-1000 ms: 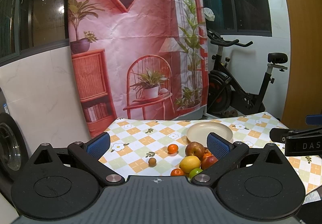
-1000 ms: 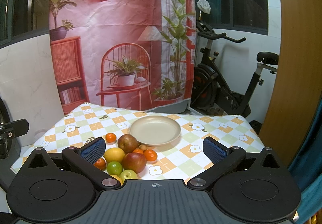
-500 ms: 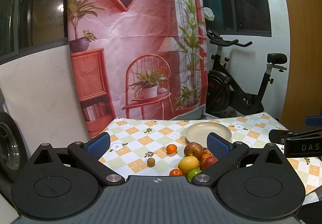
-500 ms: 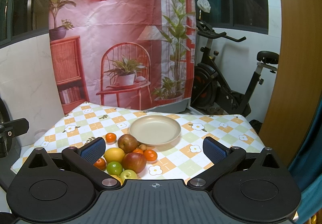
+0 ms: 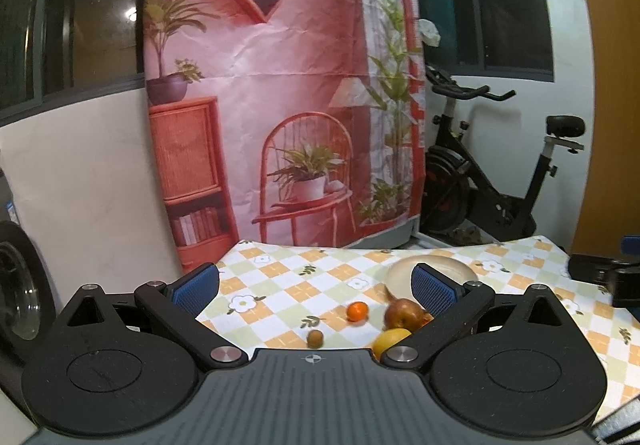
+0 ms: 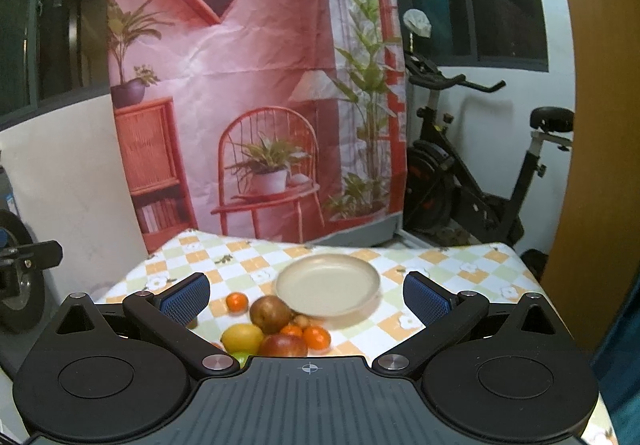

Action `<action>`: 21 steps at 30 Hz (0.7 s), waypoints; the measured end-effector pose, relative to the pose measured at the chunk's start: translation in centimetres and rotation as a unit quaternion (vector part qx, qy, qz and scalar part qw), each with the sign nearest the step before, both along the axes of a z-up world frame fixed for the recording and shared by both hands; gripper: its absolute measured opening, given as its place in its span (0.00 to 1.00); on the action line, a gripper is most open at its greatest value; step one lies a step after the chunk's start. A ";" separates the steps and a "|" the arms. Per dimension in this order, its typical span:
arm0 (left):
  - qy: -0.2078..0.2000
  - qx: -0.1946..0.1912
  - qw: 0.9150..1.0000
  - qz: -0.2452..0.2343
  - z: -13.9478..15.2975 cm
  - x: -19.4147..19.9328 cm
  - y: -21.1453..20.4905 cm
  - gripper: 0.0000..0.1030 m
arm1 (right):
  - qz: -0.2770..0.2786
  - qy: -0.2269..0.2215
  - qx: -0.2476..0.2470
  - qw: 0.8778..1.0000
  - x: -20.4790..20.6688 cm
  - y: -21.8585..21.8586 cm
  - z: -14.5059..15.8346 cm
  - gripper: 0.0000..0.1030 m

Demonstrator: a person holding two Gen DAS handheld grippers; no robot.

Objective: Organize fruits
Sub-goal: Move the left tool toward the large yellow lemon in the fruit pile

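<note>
A beige plate (image 6: 328, 284) rests empty on the checkered tablecloth (image 6: 452, 265). Just in front of it lies a cluster of fruit: a brownish-red apple (image 6: 270, 311), a lemon (image 6: 242, 338), a red apple (image 6: 283, 345), small oranges (image 6: 316, 337) and a lone orange (image 6: 237, 301). My right gripper (image 6: 306, 295) hangs open above the cluster, holding nothing. In the left wrist view the plate (image 5: 436, 269) is half hidden behind a finger; the apple (image 5: 402, 313), lemon (image 5: 390, 339), orange (image 5: 357, 311) and a small brown fruit (image 5: 315, 338) show. My left gripper (image 5: 316, 287) is open and empty.
A pink printed backdrop (image 6: 256, 85) stands behind the table. An exercise bike (image 6: 472, 173) is at the back right, a wooden panel (image 6: 592, 125) on the right. The other gripper's black body (image 5: 604, 277) shows at the right edge of the left wrist view.
Both grippers have moved forward and lower toward the table, so the fruit sits lower in each view and partly slips behind the gripper bodies. Both stay open.
</note>
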State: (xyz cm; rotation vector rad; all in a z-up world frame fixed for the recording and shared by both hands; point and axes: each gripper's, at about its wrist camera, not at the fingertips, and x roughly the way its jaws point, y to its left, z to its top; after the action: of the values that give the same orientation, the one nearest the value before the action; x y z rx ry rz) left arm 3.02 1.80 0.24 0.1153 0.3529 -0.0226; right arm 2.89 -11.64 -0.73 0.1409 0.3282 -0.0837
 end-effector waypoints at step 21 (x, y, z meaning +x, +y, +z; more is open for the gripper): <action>0.045 -0.001 0.999 -0.030 -5.1 8.2 1.6 0.99 | 0.000 0.001 0.007 1.000 9.3 -2.5 -7.0 1.00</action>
State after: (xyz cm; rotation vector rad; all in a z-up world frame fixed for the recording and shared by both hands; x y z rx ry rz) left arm 11.18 3.36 -4.83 0.1231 0.4397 -0.0876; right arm 12.22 -14.18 -7.69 0.1540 0.3299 -0.0825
